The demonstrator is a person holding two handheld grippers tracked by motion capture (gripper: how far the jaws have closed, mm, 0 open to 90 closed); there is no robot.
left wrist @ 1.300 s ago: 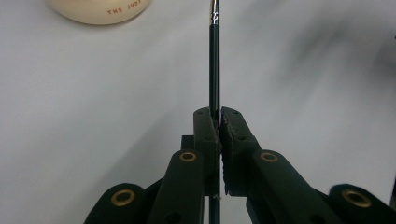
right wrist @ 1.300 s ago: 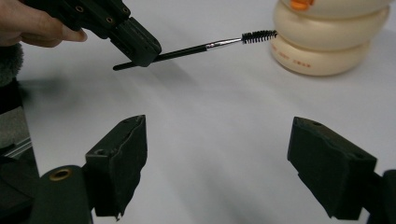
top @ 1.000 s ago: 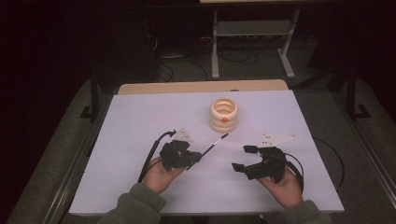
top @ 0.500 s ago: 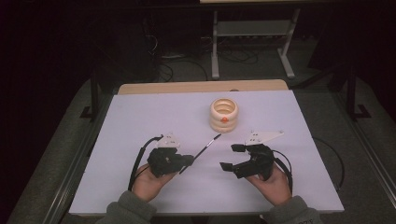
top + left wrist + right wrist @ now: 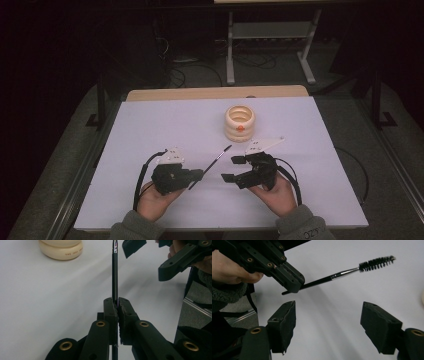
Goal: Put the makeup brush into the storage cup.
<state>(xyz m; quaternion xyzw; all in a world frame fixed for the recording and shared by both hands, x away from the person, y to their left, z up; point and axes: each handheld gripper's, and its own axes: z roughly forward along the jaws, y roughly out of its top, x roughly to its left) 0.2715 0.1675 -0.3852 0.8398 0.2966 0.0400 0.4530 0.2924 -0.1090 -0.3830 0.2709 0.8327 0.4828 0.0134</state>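
Observation:
My left gripper (image 5: 200, 174) is shut on the handle of a thin black brush (image 5: 217, 155), which points away toward the upper right. In the left gripper view the pads (image 5: 111, 311) pinch the handle (image 5: 114, 270). In the right gripper view the bristled tip (image 5: 377, 262) hangs above the table. My right gripper (image 5: 232, 169) is open just right of the brush. Its jaws have just been closing a little, and nothing is between them (image 5: 329, 317). A cream ringed pot (image 5: 240, 122) stands beyond both grippers.
A white sheet covers the table (image 5: 165, 125), with a wooden strip (image 5: 215, 93) along the far edge. Behind the table, a metal stand (image 5: 270, 35) and cables lie on the dark floor. Black cables trail from both grippers.
Both hands have drifted left and slightly nearer, the brush moving along in the left gripper. The right gripper's jaws have narrowed a little.

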